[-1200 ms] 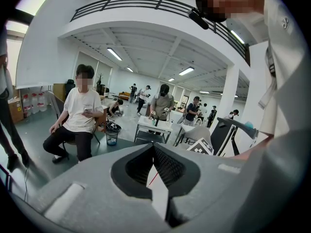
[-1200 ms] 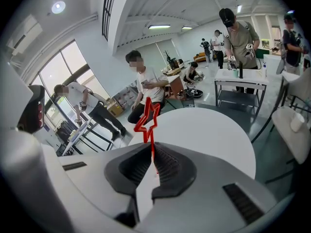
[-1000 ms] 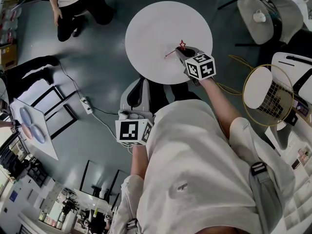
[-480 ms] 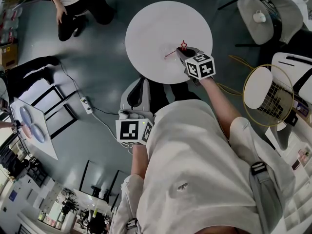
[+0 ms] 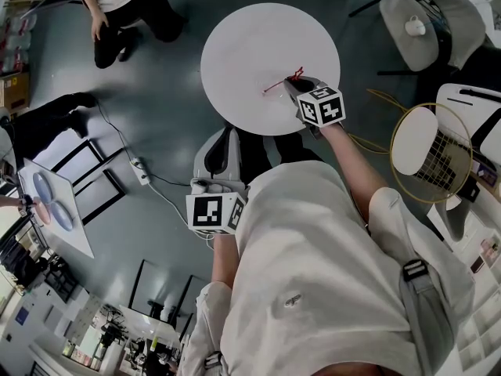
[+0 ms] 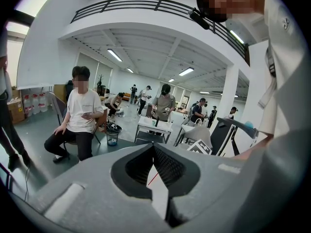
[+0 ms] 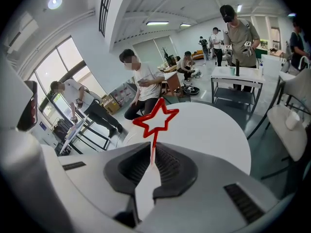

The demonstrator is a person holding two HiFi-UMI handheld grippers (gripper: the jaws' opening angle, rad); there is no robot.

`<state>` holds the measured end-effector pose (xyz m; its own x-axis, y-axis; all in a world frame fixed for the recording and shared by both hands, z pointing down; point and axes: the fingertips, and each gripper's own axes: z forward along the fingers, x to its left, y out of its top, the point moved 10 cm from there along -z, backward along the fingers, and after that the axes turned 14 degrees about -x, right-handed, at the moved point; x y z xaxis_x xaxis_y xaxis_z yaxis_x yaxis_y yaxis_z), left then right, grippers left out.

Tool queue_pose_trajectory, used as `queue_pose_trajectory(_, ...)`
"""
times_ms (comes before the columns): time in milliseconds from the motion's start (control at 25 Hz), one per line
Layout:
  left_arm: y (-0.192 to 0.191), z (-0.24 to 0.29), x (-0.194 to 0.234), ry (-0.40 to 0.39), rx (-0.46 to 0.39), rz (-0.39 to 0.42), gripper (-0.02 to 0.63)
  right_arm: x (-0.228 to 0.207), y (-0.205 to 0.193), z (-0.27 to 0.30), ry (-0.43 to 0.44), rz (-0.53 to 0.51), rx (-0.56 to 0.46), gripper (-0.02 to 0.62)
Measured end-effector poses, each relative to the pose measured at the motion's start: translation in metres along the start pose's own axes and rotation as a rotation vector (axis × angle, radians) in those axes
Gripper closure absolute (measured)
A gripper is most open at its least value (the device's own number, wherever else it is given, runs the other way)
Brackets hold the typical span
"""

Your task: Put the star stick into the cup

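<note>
The star stick (image 5: 291, 77) is a thin red stick with an outlined red star on top. My right gripper (image 5: 293, 85) is shut on its stem above the near right part of the round white table (image 5: 250, 45). In the right gripper view the star (image 7: 156, 121) stands upright just past the closed jaws of the right gripper (image 7: 151, 155). A small white cup (image 5: 416, 27) sits on a grey chair seat (image 5: 442, 34) at the far right, also visible as the cup (image 7: 292, 121) at that view's right edge. My left gripper (image 5: 221, 149) hangs shut and empty below the table's near edge; its jaws (image 6: 154, 152) meet.
A yellow-rimmed racket (image 5: 438, 159) leans by a white stool at the right. A power strip with cable (image 5: 139, 168) lies on the floor at the left. A person (image 5: 125, 6) crouches beyond the table. Several people and small tables (image 6: 153, 125) stand farther off.
The star has turned from facing the head camera to nearly edge-on, with the stick tipped up off the table. The right gripper stays in about the same spot. The left gripper has not moved.
</note>
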<state>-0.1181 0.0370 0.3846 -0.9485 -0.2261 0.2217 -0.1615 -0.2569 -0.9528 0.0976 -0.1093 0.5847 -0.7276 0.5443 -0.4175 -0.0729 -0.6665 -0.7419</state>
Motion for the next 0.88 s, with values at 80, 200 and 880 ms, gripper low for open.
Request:
queue_pose_trajectory(80,0.0001,-0.0002,0.0007,0.003,-0.002,-0.003,0.595,0.0001,0.0002,0.0009,-0.003,0.001,0.002,0.557)
queue_pose_trajectory(200,0.0005,-0.0004,-0.0031,0.002,-0.004,0.000,0.595,-0.0012,-0.0004,-0.0023,-0.003,0.000,0.004,0.554)
queue_pose_trajectory(880,0.0000,0.0032,-0.0054,-0.004,-0.008,0.002,0.595,-0.0079,-0.0045,-0.0065,-0.017,0.005,0.011,0.545)
